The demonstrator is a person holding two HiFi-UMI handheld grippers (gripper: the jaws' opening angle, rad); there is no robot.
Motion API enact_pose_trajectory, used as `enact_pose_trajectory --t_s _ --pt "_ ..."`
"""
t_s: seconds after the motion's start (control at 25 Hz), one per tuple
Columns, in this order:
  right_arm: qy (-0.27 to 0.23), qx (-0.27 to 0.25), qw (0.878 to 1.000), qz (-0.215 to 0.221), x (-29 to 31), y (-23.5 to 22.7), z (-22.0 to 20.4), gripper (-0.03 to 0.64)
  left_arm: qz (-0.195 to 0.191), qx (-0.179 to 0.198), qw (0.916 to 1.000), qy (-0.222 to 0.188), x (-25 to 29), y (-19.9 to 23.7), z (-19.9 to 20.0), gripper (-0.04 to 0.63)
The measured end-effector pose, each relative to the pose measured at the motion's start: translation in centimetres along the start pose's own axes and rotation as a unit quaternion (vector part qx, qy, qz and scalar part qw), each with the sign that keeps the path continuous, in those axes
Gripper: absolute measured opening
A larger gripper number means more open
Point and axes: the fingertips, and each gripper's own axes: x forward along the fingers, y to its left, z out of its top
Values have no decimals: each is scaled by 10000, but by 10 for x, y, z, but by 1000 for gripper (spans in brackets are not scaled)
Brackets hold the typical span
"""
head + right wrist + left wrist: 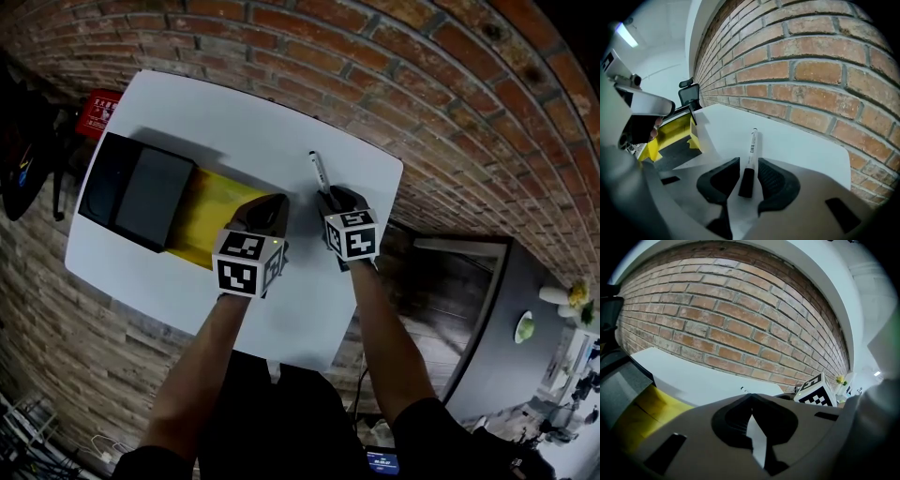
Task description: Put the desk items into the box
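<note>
Head view: a white worktop (253, 122) carries a yellow box (202, 211) at left and a marker (319, 172) near the far edge. The left gripper (267, 206) hovers at the box's near end. The right gripper (330, 195) sits at the marker's near end.

Left gripper view: the jaws' tips meet with nothing between them. The box (642, 404) lies to the left.

Right gripper view: the jaws stand apart, and the marker's (751, 145) black cap lies between them on the worktop (797, 140), a gap on either side.
</note>
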Motion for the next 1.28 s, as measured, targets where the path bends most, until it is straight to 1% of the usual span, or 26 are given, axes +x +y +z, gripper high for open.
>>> enact_pose_trajectory --t_s 0.04,0.16,0.48,0.6,0.76,0.96,1.12,1.28 --pt "35 4 10000 -17 1 -1 -2 130 19 -18 10000 3 0 2 -1 12" --pt "94 0 9999 -72 3 -2 -5 94 54 -75 10000 -17 -2 6 -2 12" --pt "78 -34 9999 -64 2 1 -4 78 129 -136 9998 -44 -12 12 -6 14" --pt "-1 -11 10000 -44 -2 4 -1 78 148 -144 9997 -89 -18 14 -5 12" --pt "-265 52 9996 31 -13 11 15 77 202 -181 9995 -189 -29 16 -4 12" --pt "-668 83 9973 289 -31 34 45 77 384 -242 9985 -299 -52 23 -3 12" --pt "-912 -57 9942 566 -44 62 65 77 594 -274 9972 -362 -73 32 -6 12" --pt "-1038 -222 9906 861 -51 93 78 77 833 -319 9951 -428 -95 45 -11 12"
